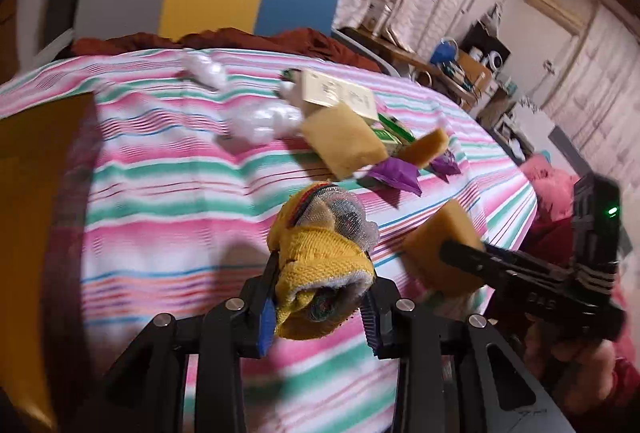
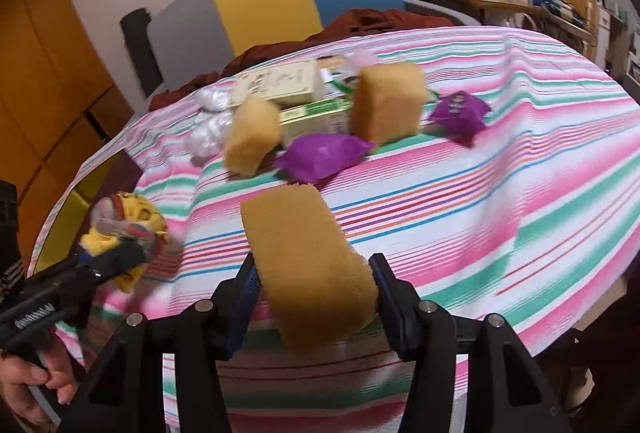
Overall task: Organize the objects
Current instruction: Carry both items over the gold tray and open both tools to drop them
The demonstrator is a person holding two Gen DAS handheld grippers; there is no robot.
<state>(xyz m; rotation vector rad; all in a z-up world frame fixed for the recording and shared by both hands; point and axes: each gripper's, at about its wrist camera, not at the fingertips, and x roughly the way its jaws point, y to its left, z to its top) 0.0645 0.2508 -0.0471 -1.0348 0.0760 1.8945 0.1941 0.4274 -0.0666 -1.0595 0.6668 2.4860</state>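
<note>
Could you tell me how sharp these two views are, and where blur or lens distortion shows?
Left wrist view: the striped bedcover and loose sponges smear with motion blur, while the yellow knitted bundle in the left tongs stays fairly crisp. Right wrist view: milder blur; the held sponge in the right tongs reads clearly. Both views: fisheye bends the bed's edge, with dark corners.
</note>
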